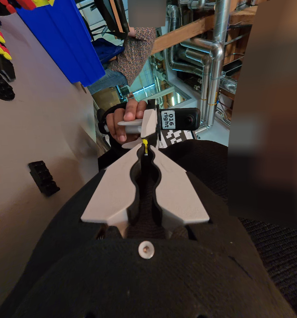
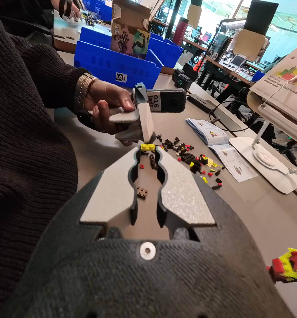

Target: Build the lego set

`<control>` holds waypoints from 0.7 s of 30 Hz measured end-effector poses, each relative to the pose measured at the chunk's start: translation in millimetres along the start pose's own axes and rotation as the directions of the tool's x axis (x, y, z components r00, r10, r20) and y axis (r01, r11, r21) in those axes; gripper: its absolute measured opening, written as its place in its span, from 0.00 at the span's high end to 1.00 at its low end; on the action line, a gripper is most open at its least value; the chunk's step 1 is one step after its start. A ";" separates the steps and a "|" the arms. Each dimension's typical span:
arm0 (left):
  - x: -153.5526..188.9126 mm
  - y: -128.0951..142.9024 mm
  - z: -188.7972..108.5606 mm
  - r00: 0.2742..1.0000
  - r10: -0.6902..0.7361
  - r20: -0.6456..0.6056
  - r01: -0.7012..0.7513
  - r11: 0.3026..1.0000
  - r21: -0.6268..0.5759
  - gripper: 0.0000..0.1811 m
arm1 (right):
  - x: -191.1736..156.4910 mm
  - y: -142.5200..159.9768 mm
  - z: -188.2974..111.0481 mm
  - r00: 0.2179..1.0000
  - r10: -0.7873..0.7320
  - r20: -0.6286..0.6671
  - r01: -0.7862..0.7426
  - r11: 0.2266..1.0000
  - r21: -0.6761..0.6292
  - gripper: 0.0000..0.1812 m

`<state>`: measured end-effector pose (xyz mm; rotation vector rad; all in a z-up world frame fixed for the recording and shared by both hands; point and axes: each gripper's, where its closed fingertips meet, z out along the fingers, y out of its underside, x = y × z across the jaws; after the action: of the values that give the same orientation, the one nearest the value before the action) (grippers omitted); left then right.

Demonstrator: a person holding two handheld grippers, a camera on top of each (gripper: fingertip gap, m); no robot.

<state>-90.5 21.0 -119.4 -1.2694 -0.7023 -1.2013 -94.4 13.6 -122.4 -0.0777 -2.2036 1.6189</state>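
I see the yellow brick (image 2: 147, 147) held in the air above the table (image 2: 204, 197), clamped between my right gripper's (image 2: 147, 148) tips. My left gripper (image 2: 148, 138) meets it from above, also closed on it. Loose pieces (image 2: 187, 154) lie beyond.

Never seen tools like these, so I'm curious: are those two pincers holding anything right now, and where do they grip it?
Both tips meet on one small yellow brick: the right gripper pinches its two ends, the left gripper its flat faces.
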 end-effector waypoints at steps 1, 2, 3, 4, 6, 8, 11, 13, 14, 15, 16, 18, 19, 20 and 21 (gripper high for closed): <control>-1.1 -0.2 -0.4 1.000 -0.002 0.006 0.002 1.000 0.001 1.00 | 0.0 1.6 0.5 1.000 0.001 0.000 -0.001 1.000 -0.008 0.92; -2.2 -1.0 -0.9 1.000 -0.004 0.011 0.004 1.000 0.006 1.00 | -0.9 3.1 1.2 1.000 0.002 0.006 -0.002 1.000 -0.016 0.92; -3.8 -1.5 -1.4 1.000 -0.006 0.019 0.006 1.000 0.009 1.00 | -1.8 4.6 2.0 1.000 0.006 0.010 -0.006 1.000 -0.024 0.93; -5.1 -1.6 -1.9 1.000 -0.008 0.025 0.007 1.000 0.009 1.00 | -2.5 6.4 2.8 1.000 0.008 0.014 -0.007 0.999 -0.034 0.92; -7.7 -1.0 -2.2 0.999 -0.005 0.042 0.005 1.000 0.005 1.00 | -4.1 10.4 4.4 1.000 0.006 0.021 -0.004 0.998 -0.056 0.92; -11.9 0.0 -2.3 0.998 -0.005 0.068 0.005 1.000 0.000 1.00 | -3.8 15.5 5.5 1.000 0.006 0.018 -0.004 0.996 -0.084 0.92; -22.4 -1.9 -5.5 0.991 0.004 0.134 -0.005 1.000 0.007 1.00 | 1.7 30.8 5.9 0.999 0.035 0.003 -0.034 0.986 -0.162 0.92; -32.5 -3.7 -10.4 0.977 0.036 0.212 -0.037 0.999 0.002 0.99 | 4.8 56.2 5.9 0.994 0.106 -0.002 -0.102 0.953 -0.285 0.92; -38.5 -4.5 -13.3 0.964 0.060 0.260 -0.060 0.998 -0.005 0.99 | 6.7 71.8 4.7 0.989 0.145 -0.016 -0.141 0.923 -0.357 0.92; -44.2 -5.2 -16.4 0.948 0.085 0.307 -0.085 0.996 -0.016 0.99 | 7.0 86.7 3.0 0.982 0.188 -0.028 -0.182 0.886 -0.426 0.92; -49.5 -5.8 -19.3 0.929 0.111 0.352 -0.108 0.994 -0.028 0.99 | 5.7 98.2 1.1 0.972 0.234 -0.036 -0.222 0.849 -0.479 0.92; -57.2 -7.2 -23.6 0.894 0.156 0.420 -0.149 0.988 -0.050 0.98 | 2.3 111.0 -0.4 0.947 0.316 -0.051 -0.293 0.794 -0.532 0.92; -59.8 -7.4 -25.0 0.881 0.172 0.442 -0.162 0.985 -0.061 0.98 | 1.1 114.8 -0.8 0.938 0.341 -0.058 -0.315 0.777 -0.545 0.92; -62.6 -6.9 -26.0 0.868 0.184 0.461 -0.169 0.983 -0.073 0.97 | 0.7 118.6 -1.6 0.934 0.351 -0.067 -0.327 0.762 -0.559 0.92; -65.6 -5.5 -27.0 0.857 0.194 0.478 -0.172 0.981 -0.090 0.96 | 0.9 121.8 -2.4 0.934 0.350 -0.074 -0.328 0.753 -0.571 0.92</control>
<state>-120.0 14.2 -183.9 -1.6617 -0.8953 -0.7431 -117.5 55.8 -234.3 -0.6617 -2.7597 1.0345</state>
